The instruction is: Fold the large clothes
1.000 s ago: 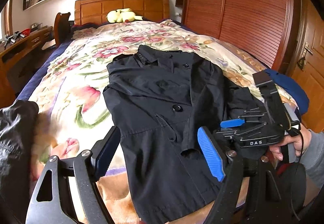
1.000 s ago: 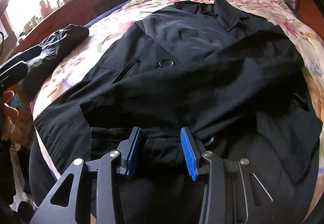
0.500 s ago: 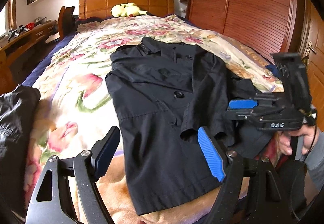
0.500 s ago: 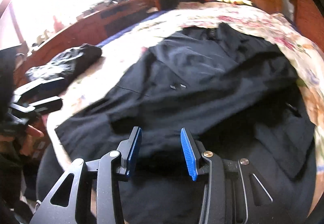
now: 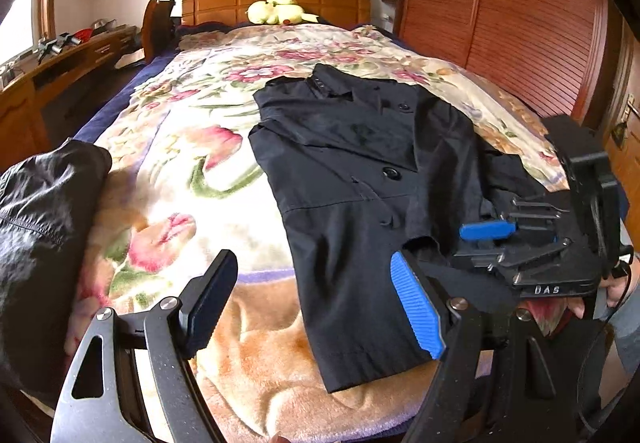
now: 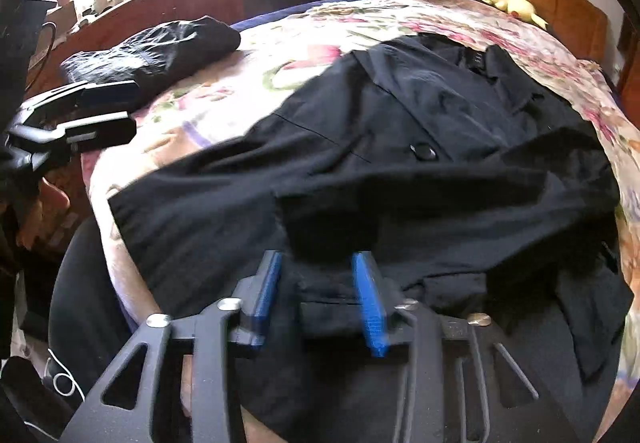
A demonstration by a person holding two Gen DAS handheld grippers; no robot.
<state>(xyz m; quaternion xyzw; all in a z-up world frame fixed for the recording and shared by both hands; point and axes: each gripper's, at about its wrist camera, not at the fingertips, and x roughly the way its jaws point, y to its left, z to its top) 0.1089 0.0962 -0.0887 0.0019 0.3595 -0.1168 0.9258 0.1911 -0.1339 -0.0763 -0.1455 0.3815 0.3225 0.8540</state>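
A large black buttoned coat (image 5: 360, 171) lies spread on the floral bedspread (image 5: 192, 131), collar toward the headboard, one sleeve folded across its front. It also shows in the right wrist view (image 6: 400, 147). My left gripper (image 5: 316, 303) is open and empty, held above the coat's hem at the foot of the bed. My right gripper (image 6: 316, 295) is open, its blue pads (image 6: 370, 303) either side of the folded sleeve's cuff (image 6: 328, 235) without pinching it. It also shows in the left wrist view (image 5: 520, 243) by the coat's right edge.
A second dark garment (image 5: 44, 227) lies bunched at the bed's left edge, also in the right wrist view (image 6: 160, 47). A yellow plush toy (image 5: 276, 11) sits by the wooden headboard. A desk (image 5: 60, 59) runs along the left, a wooden wardrobe (image 5: 500, 3) along the right.
Both grippers have pulled back and risen from the coat. The right gripper has swung so that more of the desk side shows. The coat lies as before.
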